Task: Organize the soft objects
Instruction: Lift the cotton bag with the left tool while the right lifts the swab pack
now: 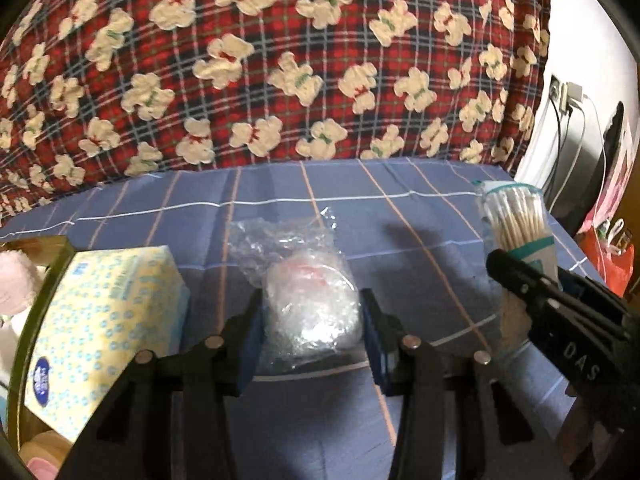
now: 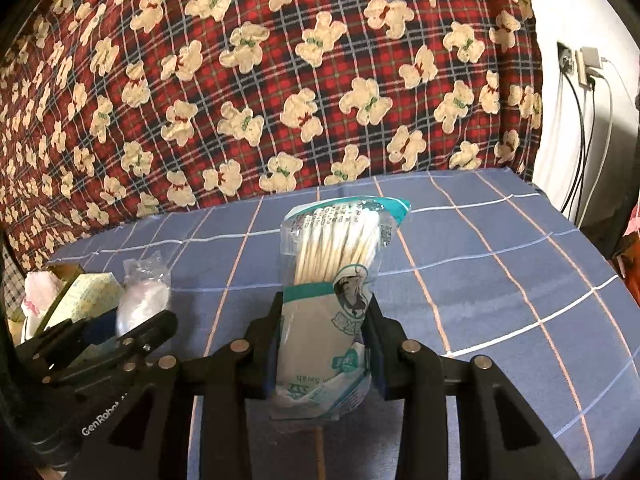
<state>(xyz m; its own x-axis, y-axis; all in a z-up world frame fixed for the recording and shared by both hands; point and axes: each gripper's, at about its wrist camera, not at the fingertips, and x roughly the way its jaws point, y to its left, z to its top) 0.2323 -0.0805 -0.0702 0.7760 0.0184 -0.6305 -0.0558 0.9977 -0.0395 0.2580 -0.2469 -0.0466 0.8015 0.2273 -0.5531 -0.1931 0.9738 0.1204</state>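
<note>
Both claws are loaded and neither thing has been put away yet. The left gripper (image 1: 312,316) is clamped on a clear plastic bag (image 1: 310,300) with something pale inside, its pads pressing on both sides, held just above the blue checked sheet (image 1: 400,216). The right gripper (image 2: 324,340) is clamped on a packet of cotton swabs (image 2: 336,280), held upright over the same sheet, to the right of the left one.

At the near left stands a box with a dark rim (image 1: 24,320). A yellow tissue pack (image 1: 104,312) leans in it, with something pink and fluffy (image 1: 16,276) further left, so some sorting looks already done there. My guess is that the bag and the swabs go there next, and that these are the last two loose things on the sheet.

The box is cut off at the frame edge, so its depth and free room cannot be judged. What the clear bag holds is blurred by crinkled plastic. The red bear-print cover (image 1: 280,60) fills the far side and hides whatever lies behind it
</note>
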